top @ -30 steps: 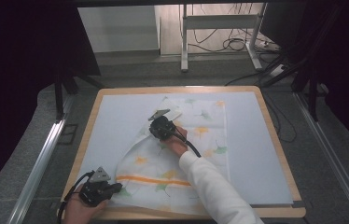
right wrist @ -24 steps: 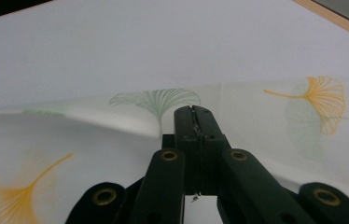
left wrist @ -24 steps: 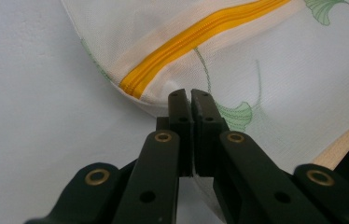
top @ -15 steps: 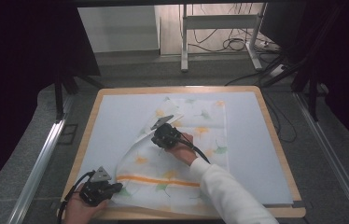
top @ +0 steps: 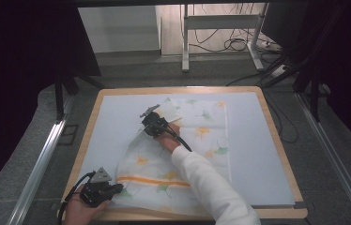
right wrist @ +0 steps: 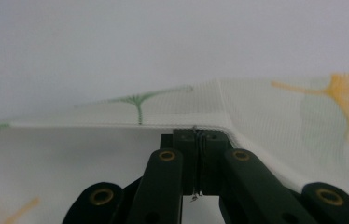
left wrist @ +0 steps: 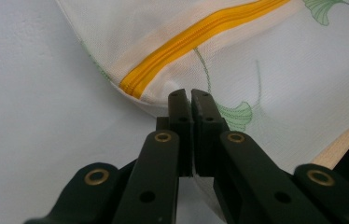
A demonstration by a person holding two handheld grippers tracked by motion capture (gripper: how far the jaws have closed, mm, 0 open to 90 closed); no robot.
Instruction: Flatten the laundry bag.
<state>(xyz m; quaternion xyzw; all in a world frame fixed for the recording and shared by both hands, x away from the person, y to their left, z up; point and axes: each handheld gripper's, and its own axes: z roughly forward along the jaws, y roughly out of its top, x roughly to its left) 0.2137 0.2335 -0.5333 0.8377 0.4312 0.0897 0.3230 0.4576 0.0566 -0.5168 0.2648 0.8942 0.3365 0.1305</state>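
Note:
A white mesh cloth bag (top: 202, 126) printed with green and orange leaves lies on the pale mat (top: 258, 150). An orange zipper (top: 155, 180) runs across its near end. My left gripper (top: 118, 189) sits at the bag's near left corner. In the left gripper view its jaws are shut on the fabric (left wrist: 275, 84) just past the zipper's end (left wrist: 135, 86). My right gripper (top: 145, 127) is over the bag's left side near the middle of the mat, shut on a folded edge of the bag (right wrist: 116, 120), which it holds raised off the mat.
The mat lies in a wooden frame (top: 277, 136) on the table. Metal rails (top: 42, 159) run along both sides. Beyond the far edge stand a metal stand (top: 185, 37) and loose cables (top: 239, 44) on the floor.
The right gripper dipped toward the near side half a second ago, then swung back up and to the left with the bag's edge. The left gripper has stayed put.

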